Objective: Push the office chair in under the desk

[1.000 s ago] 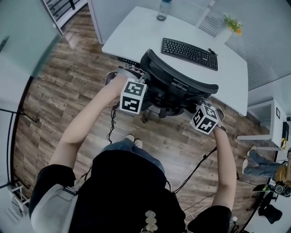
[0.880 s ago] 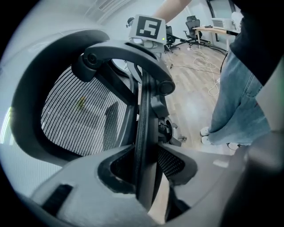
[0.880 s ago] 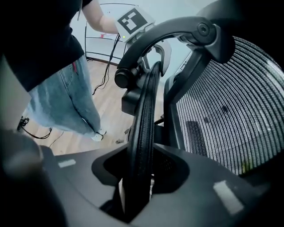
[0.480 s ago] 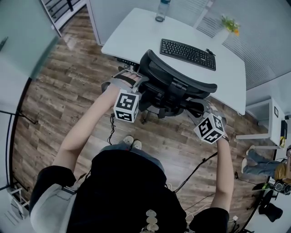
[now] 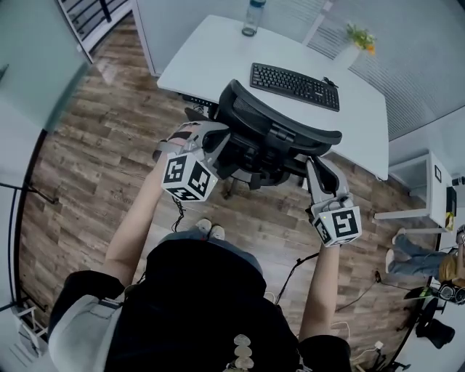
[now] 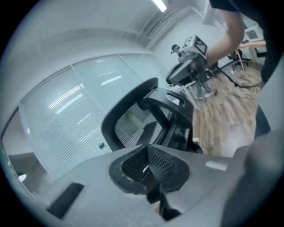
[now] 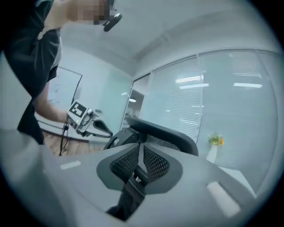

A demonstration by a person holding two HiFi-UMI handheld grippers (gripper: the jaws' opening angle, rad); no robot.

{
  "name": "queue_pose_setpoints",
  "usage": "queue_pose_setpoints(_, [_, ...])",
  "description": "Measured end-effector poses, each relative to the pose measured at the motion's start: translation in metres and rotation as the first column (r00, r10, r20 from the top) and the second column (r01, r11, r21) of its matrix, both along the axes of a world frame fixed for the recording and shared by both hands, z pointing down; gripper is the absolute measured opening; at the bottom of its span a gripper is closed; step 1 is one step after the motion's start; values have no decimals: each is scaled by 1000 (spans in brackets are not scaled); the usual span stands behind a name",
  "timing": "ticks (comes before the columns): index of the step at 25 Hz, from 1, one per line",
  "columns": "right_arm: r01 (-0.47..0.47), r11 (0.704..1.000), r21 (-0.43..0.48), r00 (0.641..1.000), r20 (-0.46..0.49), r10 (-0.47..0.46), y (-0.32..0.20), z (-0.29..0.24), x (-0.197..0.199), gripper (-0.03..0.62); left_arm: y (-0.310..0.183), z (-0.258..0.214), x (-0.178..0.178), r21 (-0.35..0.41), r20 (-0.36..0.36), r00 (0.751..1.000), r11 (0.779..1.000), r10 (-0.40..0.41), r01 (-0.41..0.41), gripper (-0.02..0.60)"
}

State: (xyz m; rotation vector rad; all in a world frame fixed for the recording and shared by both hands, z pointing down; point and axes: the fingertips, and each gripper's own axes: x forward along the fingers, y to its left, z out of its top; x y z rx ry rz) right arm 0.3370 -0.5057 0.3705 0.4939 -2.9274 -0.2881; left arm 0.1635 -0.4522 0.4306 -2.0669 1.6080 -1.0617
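The black mesh office chair (image 5: 276,134) stands at the white desk (image 5: 211,54), its back toward me and its seat partly under the desk edge. My left gripper (image 5: 220,136) sits beside the chair's left side. Its jaws have just closed and are shut, with nothing between them (image 6: 147,155). My right gripper (image 5: 318,167) is at the chair's right side. Its jaws have just closed to a thin slit with nothing in it (image 7: 140,153). Both gripper views show the chair's backrest (image 6: 120,128) (image 7: 164,135) beyond the jaws. Whether either gripper touches the chair is unclear.
On the desk lie a black keyboard (image 5: 294,86), a bottle (image 5: 250,18) and a small plant (image 5: 361,40). Cables (image 5: 312,265) trail over the wooden floor near my feet. A white side table (image 5: 418,192) and a seated person (image 5: 418,258) are at the right.
Both grippers have come up from low on the chair's sides and rolled. Their marker cubes have shifted toward me and outward. The chair stays at the desk.
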Motion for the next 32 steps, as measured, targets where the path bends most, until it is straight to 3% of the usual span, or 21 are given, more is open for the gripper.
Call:
queue_pose_setpoints(2, [-77, 996, -50, 988, 130, 83, -4, -10, 8, 36, -1, -16, -3, 67, -116, 993, 997, -35, 43, 9])
queue_pose_setpoints(4, [-152, 984, -97, 959, 227, 170, -9, -16, 18, 29, -3, -33, -8, 155, -247, 967, 982, -63, 104, 9])
queue_pose_setpoints(7, [-262, 955, -139, 909, 296, 293, -16, -15, 30, 23, -4, -61, -22, 282, -441, 894, 935, -73, 215, 9])
queue_pose_setpoints(9, [-325, 932, -162, 876, 319, 361, -20, -13, 37, 19, -6, -71, -30, 319, -543, 838, 909, -55, 267, 8])
queue_pose_setpoints(12, [-393, 899, -194, 834, 337, 437, -24, -5, 45, 8, -10, -67, -36, 309, -624, 780, 903, -44, 298, 8])
queue_pose_setpoints(19, [-445, 863, -240, 791, 347, 504, -23, 6, 57, 8, -7, -60, -30, 298, -620, 782, 902, -65, 312, 8])
queue_pose_setpoints(25, [-454, 862, -225, 797, 331, 506, -23, 4, 55, 6, -7, -58, -23, 290, -606, 793, 910, -64, 295, 8])
queue_pose_setpoints(32, [-450, 864, -225, 801, 327, 502, -23, 5, 55, 7, -7, -53, -21, 262, -619, 783, 923, -62, 280, 8])
